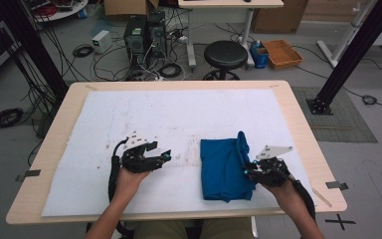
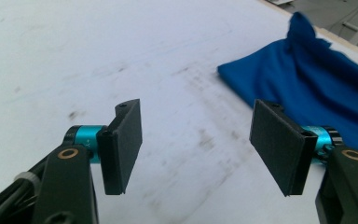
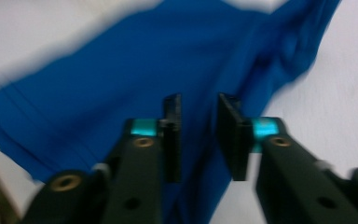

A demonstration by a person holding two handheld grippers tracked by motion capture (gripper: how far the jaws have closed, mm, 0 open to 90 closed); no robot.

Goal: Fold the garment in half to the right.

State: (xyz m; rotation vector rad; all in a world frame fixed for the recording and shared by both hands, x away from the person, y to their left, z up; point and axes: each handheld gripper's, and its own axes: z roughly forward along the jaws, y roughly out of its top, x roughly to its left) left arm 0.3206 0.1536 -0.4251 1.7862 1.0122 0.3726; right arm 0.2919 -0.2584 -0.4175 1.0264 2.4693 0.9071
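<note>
White table cover, unmarked blue cloth

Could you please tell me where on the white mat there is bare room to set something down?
The far half of the white mat, beyond the folded blue cloth and both tools, is bare. So is the strip between the left tool and the cloth's left edge. It is crowded at the near right, where the right tool meets the cloth.

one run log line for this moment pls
work: folding blue cloth | left gripper: open, empty, over white mat | right gripper: jaws narrow, gap visible, over cloth's right edge | cloth: folded, one corner raised
</note>
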